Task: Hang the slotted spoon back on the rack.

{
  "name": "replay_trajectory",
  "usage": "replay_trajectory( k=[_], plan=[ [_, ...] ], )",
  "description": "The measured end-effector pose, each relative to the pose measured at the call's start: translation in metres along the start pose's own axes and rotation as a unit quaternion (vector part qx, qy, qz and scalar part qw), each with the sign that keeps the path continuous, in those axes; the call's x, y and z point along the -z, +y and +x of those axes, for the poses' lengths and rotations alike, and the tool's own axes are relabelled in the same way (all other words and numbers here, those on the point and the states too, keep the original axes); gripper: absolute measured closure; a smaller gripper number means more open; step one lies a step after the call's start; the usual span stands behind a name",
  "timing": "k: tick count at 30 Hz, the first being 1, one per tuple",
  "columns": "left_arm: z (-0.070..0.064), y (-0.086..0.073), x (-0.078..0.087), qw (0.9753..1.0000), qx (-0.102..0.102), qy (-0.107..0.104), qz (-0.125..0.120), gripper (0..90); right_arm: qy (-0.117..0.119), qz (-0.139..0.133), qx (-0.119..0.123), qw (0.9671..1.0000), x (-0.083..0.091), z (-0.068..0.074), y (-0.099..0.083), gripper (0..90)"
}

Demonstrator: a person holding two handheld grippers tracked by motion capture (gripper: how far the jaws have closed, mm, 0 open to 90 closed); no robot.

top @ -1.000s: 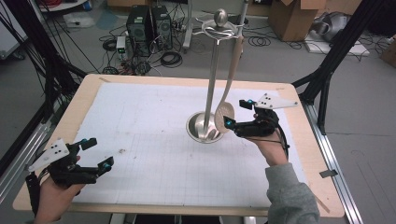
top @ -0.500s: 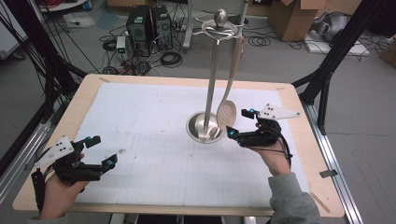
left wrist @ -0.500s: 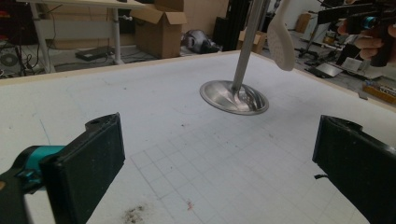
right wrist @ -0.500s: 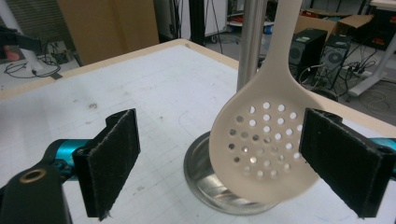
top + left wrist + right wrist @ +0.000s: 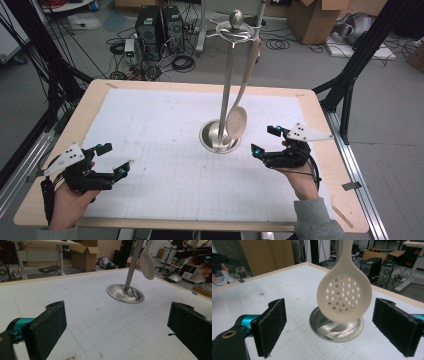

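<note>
Now that the right gripper point(image 5: 265, 140) has let go and drawn back toward the table's near right side, the slotted spoon point(image 5: 236, 121) hangs free on the utensil stand point(image 5: 229, 75), its perforated bowl dangling just above the stand's round base point(image 5: 220, 137). A second ago that bowl sat low against the base with the jaws right at it; half a second ago it was already lifting clear, and now the spoon swings from the hook at the top of the pole with nothing touching it. From the right gripper view, the spoon point(image 5: 344, 296) floats between the two black pads but well beyond them, jaws spread wide and empty. Over on the other side, the left gripper point(image 5: 112, 161) rests near the table's front left corner, also wide open and holding nothing, barely shifted through all this. By the look of it the hanging is done: release complete, spoon settled on the stand, both hands retreating to the near edge of the white mat point(image 5: 150, 125).
</note>
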State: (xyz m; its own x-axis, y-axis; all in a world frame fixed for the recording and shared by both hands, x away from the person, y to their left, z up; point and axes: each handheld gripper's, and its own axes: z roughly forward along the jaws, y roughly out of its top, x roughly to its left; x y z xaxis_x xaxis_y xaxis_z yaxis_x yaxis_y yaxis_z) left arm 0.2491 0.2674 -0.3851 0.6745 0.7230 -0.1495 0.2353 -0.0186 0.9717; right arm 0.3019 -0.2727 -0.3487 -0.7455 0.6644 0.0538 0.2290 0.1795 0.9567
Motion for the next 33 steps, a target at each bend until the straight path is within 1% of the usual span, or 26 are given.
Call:
replay_trajectory(
  k=[3, 5, 7, 8, 12, 15, 16, 17, 18, 20, 23, 25, 27, 29, 33],
  plan=[
    [0.0, 0.0, -0.001, 1.0, -0.001, 0.0, 0.002, 2.7, -0.003, -0.004, -0.006, 1.0, 0.005, 0.0, -0.006, 11.1],
    [0.001, 0.0, -0.002, 1.0, -0.003, 0.001, 0.003, 2.7, -0.008, -0.007, 0.0, 0.9999, 0.008, 0.0, -0.011, 11.1],
    [0.001, -0.001, -0.003, 1.0, -0.004, 0.001, 0.006, 2.6, -0.002, -0.008, -0.006, 0.9999, 0.01, 0.0, -0.015, 10.3],
    [0.001, -0.001, -0.003, 1.0, -0.004, 0.002, 0.007, 2.7, 0.005, -0.01, -0.011, 0.9999, 0.011, 0.0, -0.018, 10.2],
    [0.001, -0.002, -0.004, 0.9999, -0.006, 0.003, 0.01, 2.7, 0.001, -0.012, -0.009, 0.9999, 0.013, 0.0, -0.025, 10.2],
    [0.002, -0.002, -0.004, 0.9999, -0.006, 0.003, 0.011, 2.6, -0.01, -0.016, -0.007, 0.9998, 0.018, -0.001, -0.028, 10.2],
    [0.002, -0.002, -0.003, 0.9999, -0.006, 0.004, 0.011, 2.7, -0.011, -0.014, -0.01, 0.9998, 0.019, -0.001, -0.029, 10.2],
    [0.002, -0.002, -0.003, 0.9999, -0.006, 0.004, 0.01, 2.6, -0.015, -0.015, -0.006, 0.9998, 0.02, -0.002, -0.03, 10.2],
    [0.002, -0.002, -0.003, 0.9999, -0.005, 0.004, 0.009, 2.7, -0.018, -0.015, -0.008, 0.9997, 0.022, -0.002, -0.031, 10.2],
    [0.002, -0.002, -0.002, 0.9999, -0.005, 0.005, 0.009, 2.7, -0.022, -0.016, -0.005, 0.9996, 0.024, -0.004, -0.034, 10.2],
    [0.003, -0.002, -0.002, 0.9999, -0.006, 0.006, 0.008, 2.7, -0.031, -0.012, -0.006, 0.9994, 0.029, -0.005, -0.038, 10.2],
    [0.003, -0.002, -0.002, 0.9999, -0.005, 0.007, 0.007, 2.7, -0.033, -0.015, -0.009, 0.9993, 0.032, -0.006, -0.041, 10.2],
    [0.003, -0.002, -0.002, 0.9999, -0.005, 0.007, 0.008, 2.7, -0.038, -0.019, -0.015, 0.999, 0.036, -0.007, -0.043, 10.2],
    [0.004, -0.003, -0.001, 0.9999, -0.004, 0.008, 0.008, 2.7, -0.044, -0.025, -0.015, 0.9986, 0.04, -0.008, -0.046, 10.2],
    [0.005, -0.004, -0.001, 0.9999, -0.002, 0.01, 0.01, 2.7, -0.049, -0.034, -0.026, 0.9979, 0.048, -0.011, -0.052, 10.2]
  ],
)
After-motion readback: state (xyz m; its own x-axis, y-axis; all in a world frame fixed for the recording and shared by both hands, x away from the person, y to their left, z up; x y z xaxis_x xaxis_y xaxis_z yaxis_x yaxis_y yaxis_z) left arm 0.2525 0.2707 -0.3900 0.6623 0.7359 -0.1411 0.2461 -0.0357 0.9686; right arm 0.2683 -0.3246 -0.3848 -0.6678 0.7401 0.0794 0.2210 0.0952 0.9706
